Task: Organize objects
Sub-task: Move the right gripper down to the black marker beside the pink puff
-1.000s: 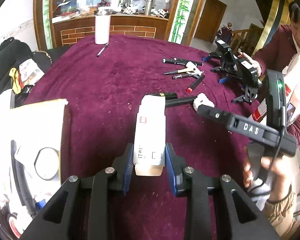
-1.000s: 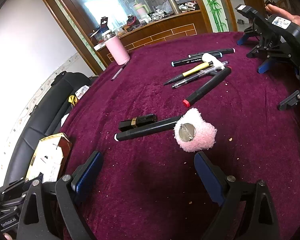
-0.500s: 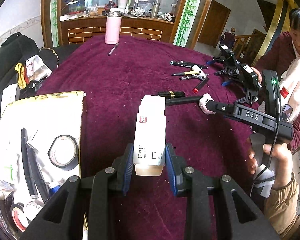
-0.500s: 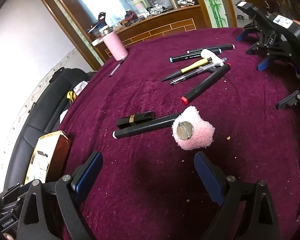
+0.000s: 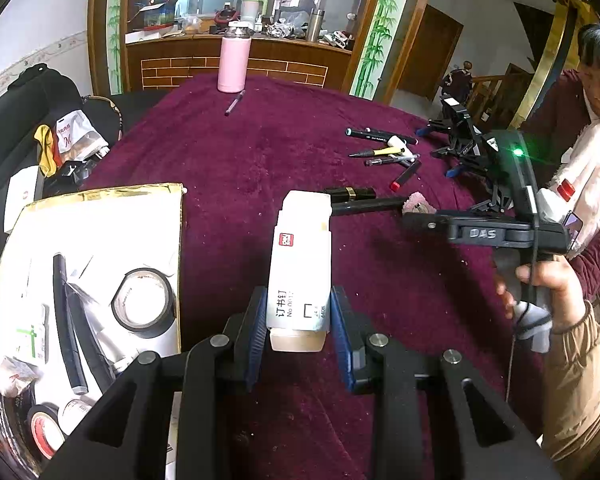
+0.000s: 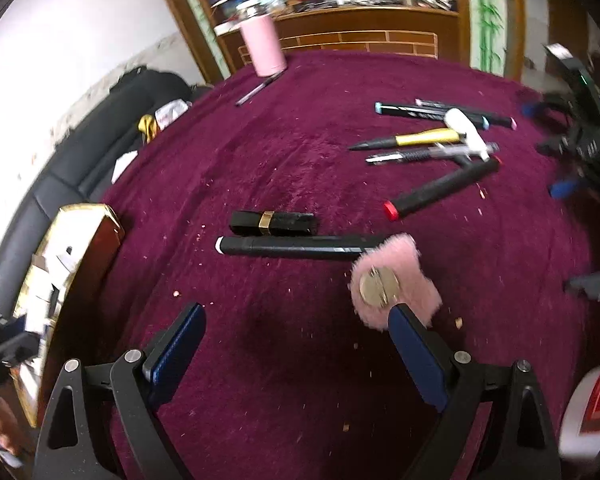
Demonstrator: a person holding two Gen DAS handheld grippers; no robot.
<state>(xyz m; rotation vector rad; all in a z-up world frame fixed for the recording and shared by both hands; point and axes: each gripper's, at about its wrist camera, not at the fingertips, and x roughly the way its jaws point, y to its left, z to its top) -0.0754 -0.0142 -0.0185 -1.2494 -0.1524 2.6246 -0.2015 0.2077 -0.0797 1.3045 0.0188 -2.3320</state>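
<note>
The white staple box sits clamped between the blue pads of the left gripper, its long side pointing away toward twelve o'clock, held above the maroon tablecloth. At nine o'clock from it lies the gold-edged storage box, open on top, with a roll of black tape, a black marker and small packets inside.

Just past the staple box's far end, toward one o'clock, lie a black lipstick tube and a long black pen; the box hides their near ends in the left view. At three o'clock the right gripper reaches in, held by a hand; its fingers stand wide apart with nothing between them.

The right view shows what the left cannot: the right finger is at the near edge of a pink fluffy brooch with a round metal back, whether touching cannot be told, and the brooch lies against the long black pen's end. Farther off at one o'clock is a cluster of pens and a red-tipped marker. At eleven o'clock stands a pink bottle with a lone pen beside it.

Only the left view shows the person in a maroon sleeve.
</note>
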